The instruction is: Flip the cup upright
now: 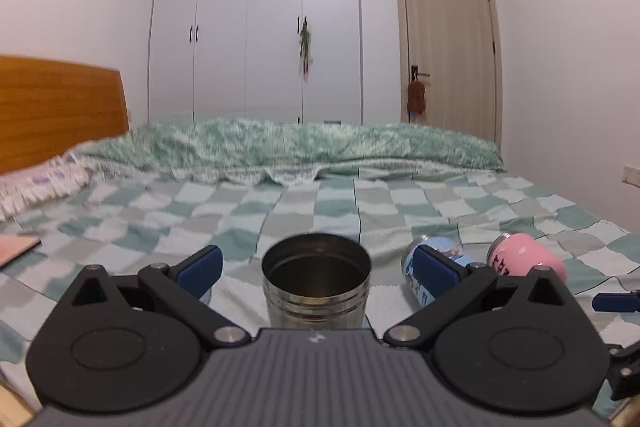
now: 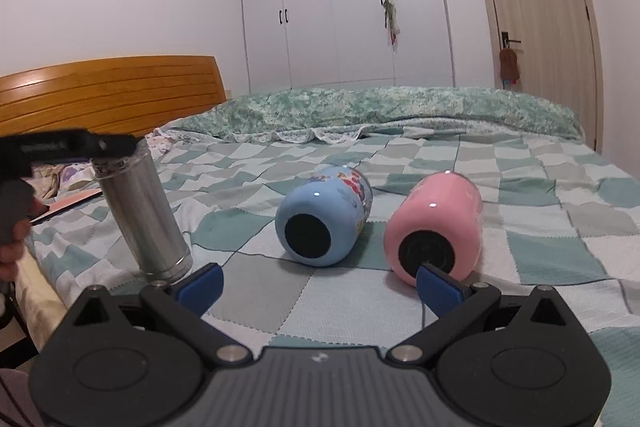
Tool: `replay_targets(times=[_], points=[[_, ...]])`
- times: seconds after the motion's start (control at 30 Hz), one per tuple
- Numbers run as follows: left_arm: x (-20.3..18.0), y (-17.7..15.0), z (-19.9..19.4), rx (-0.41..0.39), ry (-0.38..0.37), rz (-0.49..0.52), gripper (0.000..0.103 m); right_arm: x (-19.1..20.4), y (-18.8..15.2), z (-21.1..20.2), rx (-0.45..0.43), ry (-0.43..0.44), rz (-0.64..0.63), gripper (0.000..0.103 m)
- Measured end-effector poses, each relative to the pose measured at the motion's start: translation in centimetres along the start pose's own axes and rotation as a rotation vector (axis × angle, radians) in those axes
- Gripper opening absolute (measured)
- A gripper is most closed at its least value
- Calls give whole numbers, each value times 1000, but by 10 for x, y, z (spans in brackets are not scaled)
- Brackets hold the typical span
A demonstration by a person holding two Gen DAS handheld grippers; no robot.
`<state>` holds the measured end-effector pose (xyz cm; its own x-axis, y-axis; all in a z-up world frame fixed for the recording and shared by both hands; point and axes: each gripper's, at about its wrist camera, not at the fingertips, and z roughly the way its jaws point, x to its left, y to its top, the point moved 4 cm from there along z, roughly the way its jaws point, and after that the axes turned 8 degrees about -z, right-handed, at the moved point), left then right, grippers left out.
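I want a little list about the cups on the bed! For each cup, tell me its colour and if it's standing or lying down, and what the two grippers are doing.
silver metal cup: standing, mouth up, a bit tilted
blue cartoon-print cup: lying on its side, base toward the right camera
pink cup: lying on its side, right of the blue one
surface: green checked bedspread
left gripper: open, fingers either side of the silver cup's mouth, not touching
right gripper: open, holds nothing, pointed at the two lying cups
cups left to flip: blue and pink
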<state>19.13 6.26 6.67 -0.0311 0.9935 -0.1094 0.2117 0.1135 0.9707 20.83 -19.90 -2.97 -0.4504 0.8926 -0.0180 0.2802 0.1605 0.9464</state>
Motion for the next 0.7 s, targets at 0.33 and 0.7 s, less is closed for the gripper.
replay_targets(times=[0.33, 0.7], points=[[-9, -21, -87, -41, -42, -41, 103, 14, 2, -58, -75, -39, -34, 103], [-12, -101, -124, -28, -39, -106, 103, 22, -30, -121, -126, -154, -128, 103]])
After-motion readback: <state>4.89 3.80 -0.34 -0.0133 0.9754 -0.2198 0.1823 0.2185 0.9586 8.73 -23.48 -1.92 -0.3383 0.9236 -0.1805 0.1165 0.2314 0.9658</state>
